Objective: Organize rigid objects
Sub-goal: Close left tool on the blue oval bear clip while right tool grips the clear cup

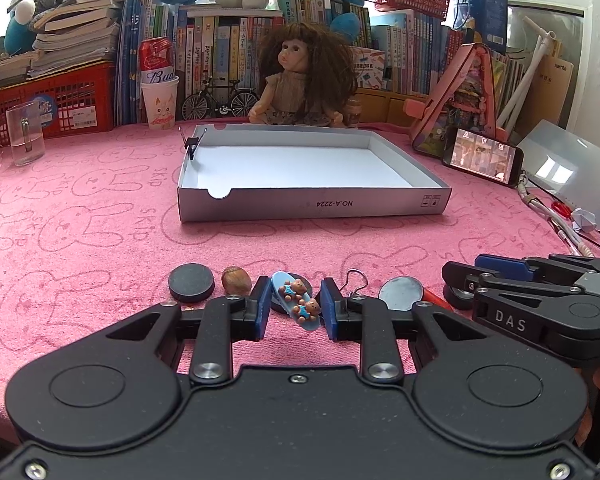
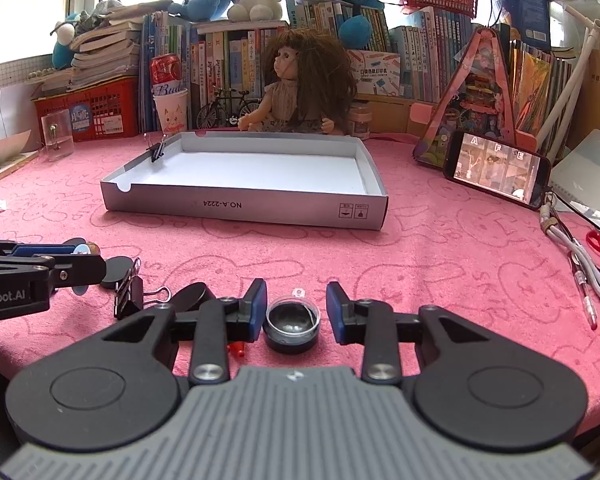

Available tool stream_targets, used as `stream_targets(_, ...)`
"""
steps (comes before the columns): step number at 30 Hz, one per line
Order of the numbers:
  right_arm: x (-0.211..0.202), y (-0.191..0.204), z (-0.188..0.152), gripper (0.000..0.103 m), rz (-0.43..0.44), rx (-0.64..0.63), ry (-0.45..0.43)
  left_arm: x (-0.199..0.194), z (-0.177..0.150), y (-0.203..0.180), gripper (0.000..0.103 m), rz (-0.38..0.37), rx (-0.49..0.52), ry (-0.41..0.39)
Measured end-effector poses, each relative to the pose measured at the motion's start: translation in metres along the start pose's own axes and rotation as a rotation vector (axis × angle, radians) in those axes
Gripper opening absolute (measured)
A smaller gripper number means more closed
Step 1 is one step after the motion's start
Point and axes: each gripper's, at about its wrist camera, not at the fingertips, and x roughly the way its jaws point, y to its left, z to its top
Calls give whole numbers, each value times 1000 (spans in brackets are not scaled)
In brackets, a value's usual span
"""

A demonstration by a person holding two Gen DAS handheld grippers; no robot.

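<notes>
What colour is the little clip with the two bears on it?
Light blue, with two brown bears in blue outfits. The bear hair clip shows best in the left wrist view.

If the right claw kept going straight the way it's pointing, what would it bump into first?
Probably the little round black pot with a clear lid, which already sits between the right claw fingers. Past that is bare pink cloth, then the white box's front wall, though depth is hard to judge.

The worktop (image 2: 440, 248) wears a pink cloth printed with rabbits. On it rest a shallow white box (image 2: 244, 208), a black disc (image 1: 191, 282), a nut (image 1: 236, 280), a bear clip (image 1: 298, 300), a binder clip (image 2: 130, 296), a small round tin (image 2: 292, 324), a phone (image 2: 498, 170), a glass (image 1: 25, 134) and a doll (image 1: 300, 80).
</notes>
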Motion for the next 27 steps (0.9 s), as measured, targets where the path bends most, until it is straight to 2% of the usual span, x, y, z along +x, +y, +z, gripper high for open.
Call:
stream_targets(4, 2, -2, -1, 38, 4, 30, 10, 0, 0, 0, 25, 2, -2, -1)
stream_targets(17, -9, -1, -1, 36, -8, 16, -14, 3, -2, 2, 25, 7, -11, 4)
stream_targets(19, -9, -1, -2, 25, -5, 13, -6, 3, -2, 2, 25, 6, -11, 5)
stream_targets(27, -10, -1, -3, 10, -2, 17, -15, 3, -1, 2, 25, 9, -14, 1)
